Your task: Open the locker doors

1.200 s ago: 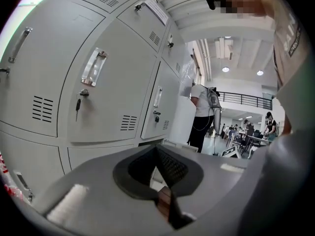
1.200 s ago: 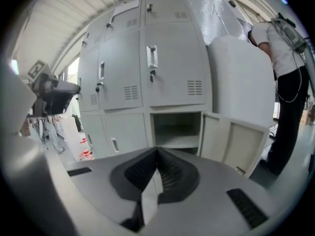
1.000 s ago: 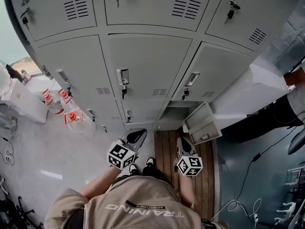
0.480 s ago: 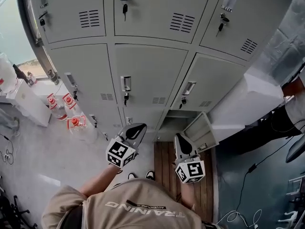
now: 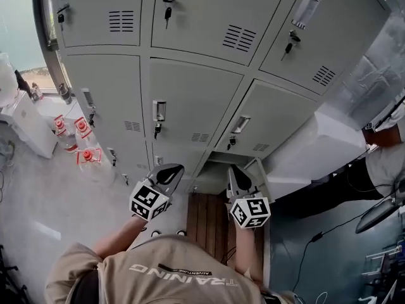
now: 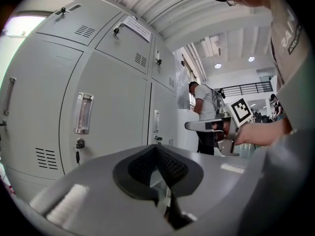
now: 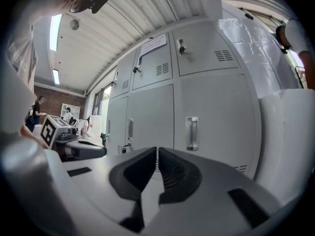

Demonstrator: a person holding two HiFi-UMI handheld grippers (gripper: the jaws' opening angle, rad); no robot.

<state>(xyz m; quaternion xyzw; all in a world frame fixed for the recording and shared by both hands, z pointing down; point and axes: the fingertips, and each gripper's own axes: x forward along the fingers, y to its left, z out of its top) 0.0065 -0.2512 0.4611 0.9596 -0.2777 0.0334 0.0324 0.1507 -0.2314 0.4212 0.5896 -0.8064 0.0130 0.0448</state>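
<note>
Both grippers hang low and empty: left gripper [image 5: 169, 170] fingertips together, right gripper [image 5: 235, 171] pinched together too. The closed locker doors [image 5: 190, 103] stand ahead of and above the fingertips, their handles [image 5: 160, 111] well apart from them. It looks like a lining-up pause before choosing a handle.

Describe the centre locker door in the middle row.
The centre locker door is a pale grey panel that looks like painted metal, and it is shut. Near its left edge sits an upright shiny pull handle, with a key hanging just below it. Louvred vent slots cut its lower part. Nothing touches it.
</note>
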